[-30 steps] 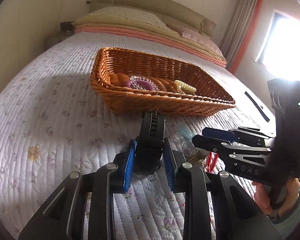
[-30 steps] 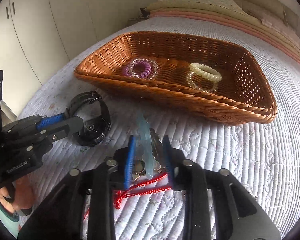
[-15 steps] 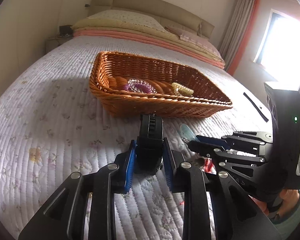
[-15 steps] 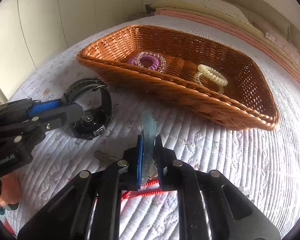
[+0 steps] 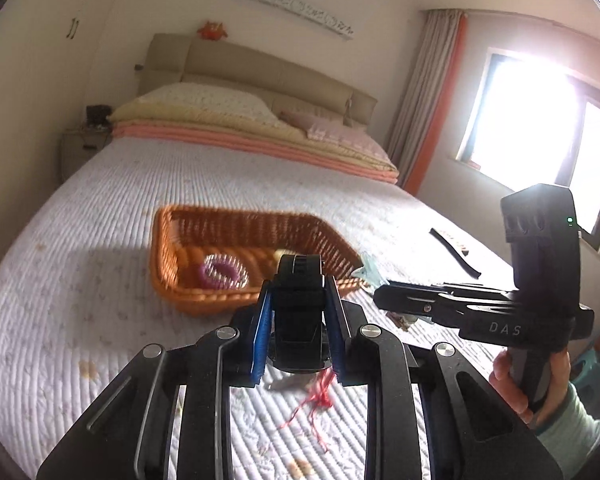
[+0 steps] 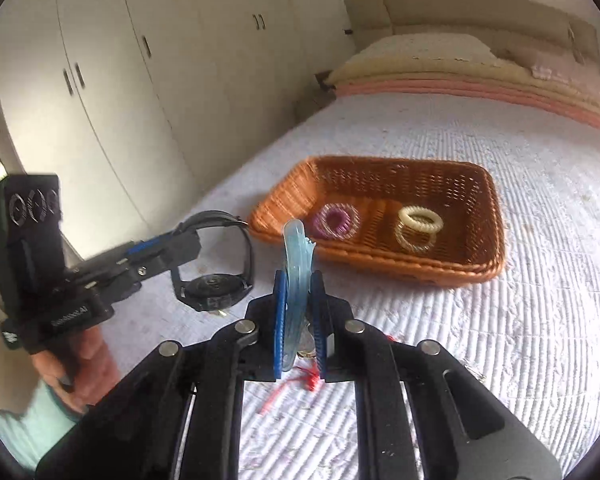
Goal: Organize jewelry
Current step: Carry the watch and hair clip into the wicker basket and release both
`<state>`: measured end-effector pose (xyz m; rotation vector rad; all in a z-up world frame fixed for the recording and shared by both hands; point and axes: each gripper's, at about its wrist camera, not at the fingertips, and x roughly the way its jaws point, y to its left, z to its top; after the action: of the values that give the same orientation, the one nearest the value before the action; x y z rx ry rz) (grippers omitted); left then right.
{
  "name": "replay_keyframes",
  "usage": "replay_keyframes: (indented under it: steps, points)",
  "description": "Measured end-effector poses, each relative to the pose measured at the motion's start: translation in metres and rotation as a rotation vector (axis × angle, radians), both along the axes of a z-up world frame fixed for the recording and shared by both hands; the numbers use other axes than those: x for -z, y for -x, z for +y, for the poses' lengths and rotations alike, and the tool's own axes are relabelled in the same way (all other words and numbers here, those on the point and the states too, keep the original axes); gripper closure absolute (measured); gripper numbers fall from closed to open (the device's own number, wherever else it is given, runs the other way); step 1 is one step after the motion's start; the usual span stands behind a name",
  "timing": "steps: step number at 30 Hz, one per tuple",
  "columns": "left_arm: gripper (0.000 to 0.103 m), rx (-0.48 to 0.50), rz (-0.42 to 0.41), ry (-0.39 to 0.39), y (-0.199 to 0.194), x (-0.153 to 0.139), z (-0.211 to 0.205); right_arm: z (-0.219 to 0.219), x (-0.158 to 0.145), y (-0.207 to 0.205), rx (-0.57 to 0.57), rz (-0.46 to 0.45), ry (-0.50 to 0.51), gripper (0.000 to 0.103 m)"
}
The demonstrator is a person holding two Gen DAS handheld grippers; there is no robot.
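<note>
A black wristwatch (image 5: 298, 312) is clamped by its strap between the blue pads of the left tool (image 5: 298, 320), low in the centre of the left wrist view, its round case hanging below the pads and clear of the quilt; in the right wrist view the same watch (image 6: 216, 272) is seen at centre left with the strap looped above the case. A pale blue translucent bangle (image 6: 298, 280) is pinched on edge by the right tool (image 6: 299, 320), whose jaws are drawn almost together on it, with a red tasselled cord (image 6: 300, 380) trailing beneath toward the bed (image 6: 520, 320). The carry step is judged to be in hand: both pieces are held aloft, short of the wicker basket (image 6: 496, 224) at mid-frame. Inside it a purple coil ring (image 6: 336, 220) and a cream coil ring (image 6: 420, 218) over a clear bracelet are already laid. Next, each tool should be brought over the near rim and opened low, so nothing bounces out. The cord may snag on the weave. A black strip (image 5: 454, 252) lies apart at right.
</note>
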<state>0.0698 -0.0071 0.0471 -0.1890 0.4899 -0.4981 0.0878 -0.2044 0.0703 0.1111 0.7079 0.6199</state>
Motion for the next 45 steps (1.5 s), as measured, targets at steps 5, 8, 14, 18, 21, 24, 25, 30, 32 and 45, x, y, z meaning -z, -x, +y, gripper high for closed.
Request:
replay_keyframes:
  steps: [5,8,14,18,21,24,25,30,32,45]
  points:
    - [0.081,-0.006,0.003,-0.009,-0.002,0.001,0.0,0.002,0.01,-0.008,0.019,0.032,0.062,0.093]
    - [0.081,-0.014,0.041,-0.018,-0.001,0.016,0.002,-0.003,0.045,-0.009,0.038,0.125,0.073,0.093]
    - [0.08,-0.017,0.092,0.006,0.0,0.032,0.008,-0.031,0.097,-0.007,0.087,0.269,-0.007,0.093]
    - [0.08,-0.007,0.091,-0.004,0.006,0.035,0.006,-0.037,0.108,-0.002,0.091,0.298,-0.03,0.092]
    - [0.08,-0.002,0.095,-0.012,0.009,0.037,0.004,-0.041,0.111,0.007,0.088,0.306,-0.034,0.092]
    - [0.08,-0.001,0.102,-0.016,0.012,0.04,0.003,-0.045,0.114,0.012,0.099,0.319,-0.041,0.092]
    - [0.08,0.0,0.104,-0.014,0.013,0.041,0.003,-0.048,0.115,0.014,0.11,0.326,-0.053,0.092]
    - [0.08,0.002,0.109,-0.016,0.015,0.042,0.002,-0.057,0.105,0.018,0.161,0.277,-0.018,0.092]
    - [0.08,0.002,0.11,-0.015,0.015,0.042,0.002,-0.053,0.102,0.016,0.159,0.273,0.016,0.092]
    - [0.08,0.001,0.123,-0.014,0.012,0.047,0.002,-0.025,0.112,0.014,0.181,0.183,0.254,0.085]
